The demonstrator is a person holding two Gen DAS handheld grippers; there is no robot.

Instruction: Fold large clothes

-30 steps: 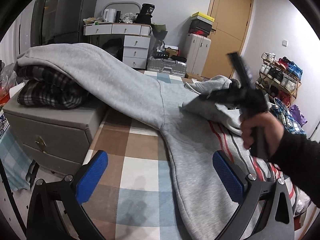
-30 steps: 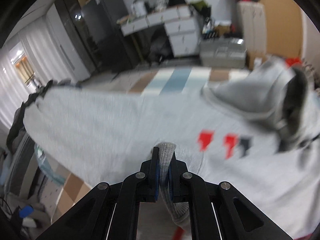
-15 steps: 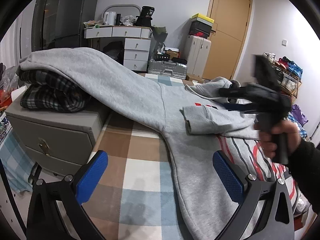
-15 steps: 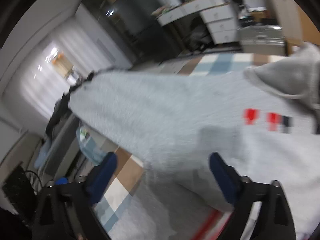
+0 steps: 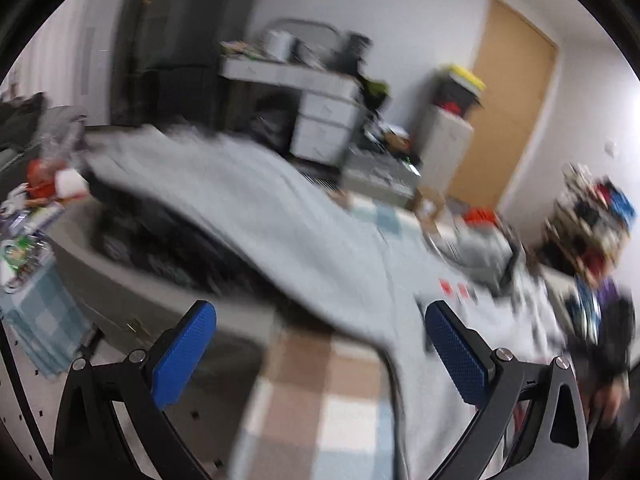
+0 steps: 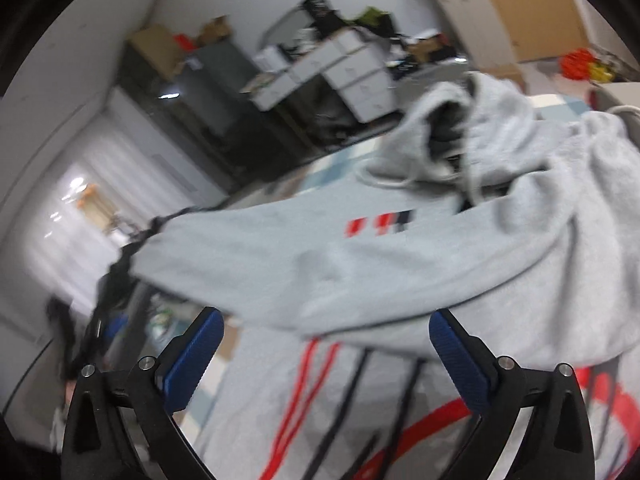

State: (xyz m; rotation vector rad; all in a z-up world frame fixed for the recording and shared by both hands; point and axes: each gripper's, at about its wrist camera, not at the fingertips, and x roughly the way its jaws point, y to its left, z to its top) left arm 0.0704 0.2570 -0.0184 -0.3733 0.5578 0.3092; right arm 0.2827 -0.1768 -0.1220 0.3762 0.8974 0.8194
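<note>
Released since a second ago: sleeve cuff out of right hand-held gripper [image 6: 325, 354], jaws just opened wide, nothing between. Grey hoodie [image 6: 400, 264] spread on checked bed [image 5: 320, 400], one sleeve draped over bedside cabinet [image 5: 120, 280]. Left hand-held gripper [image 5: 320, 356] agape, empty, above hoodie edge.

My left gripper [image 5: 320, 354] and right gripper [image 6: 326, 354] match — black angular arms, silver screws, ribbed blue pads [image 6: 194, 358] — dark sleeve [image 5: 616, 344] behind.
</note>
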